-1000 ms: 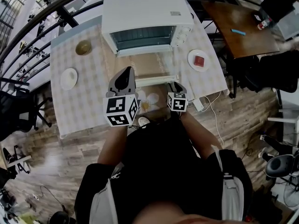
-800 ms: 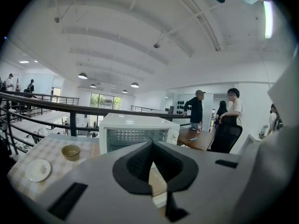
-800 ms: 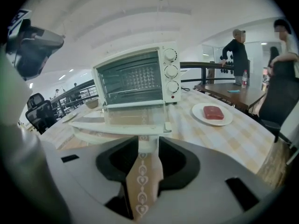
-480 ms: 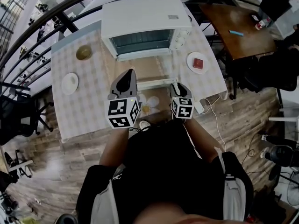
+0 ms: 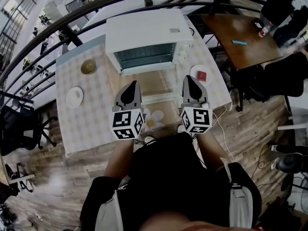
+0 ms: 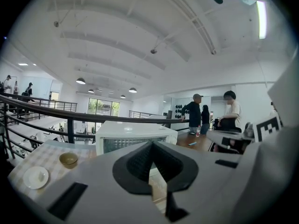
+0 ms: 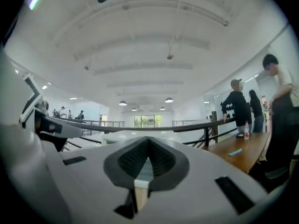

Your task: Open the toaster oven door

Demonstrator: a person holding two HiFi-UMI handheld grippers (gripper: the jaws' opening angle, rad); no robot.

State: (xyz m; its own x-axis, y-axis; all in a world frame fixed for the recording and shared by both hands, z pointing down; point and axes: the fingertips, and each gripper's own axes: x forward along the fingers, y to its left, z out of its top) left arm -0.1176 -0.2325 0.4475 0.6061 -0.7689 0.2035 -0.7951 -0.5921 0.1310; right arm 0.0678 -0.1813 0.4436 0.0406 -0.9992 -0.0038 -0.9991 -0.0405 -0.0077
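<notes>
Lying door: the door of the toaster oven is dropped flat toward you, with its pale handle at the near edge. I judge that the opening is already done.
Toaster oven: it stands at the far middle of the table with its mouth facing you, so the door has free space in front to fall into.
Left gripper: your left gripper is held above the near left corner of the door. Its jaws are pressed together on nothing, and I see it touching nothing.
Right gripper: your right gripper is held just right of the handle. Its jaws are closing until the tips meet, with nothing between them. Probably the door needs no more pull.
Dishes: a bowl and a small plate sit on the left and another plate on the right, all out of the door's way.
</notes>
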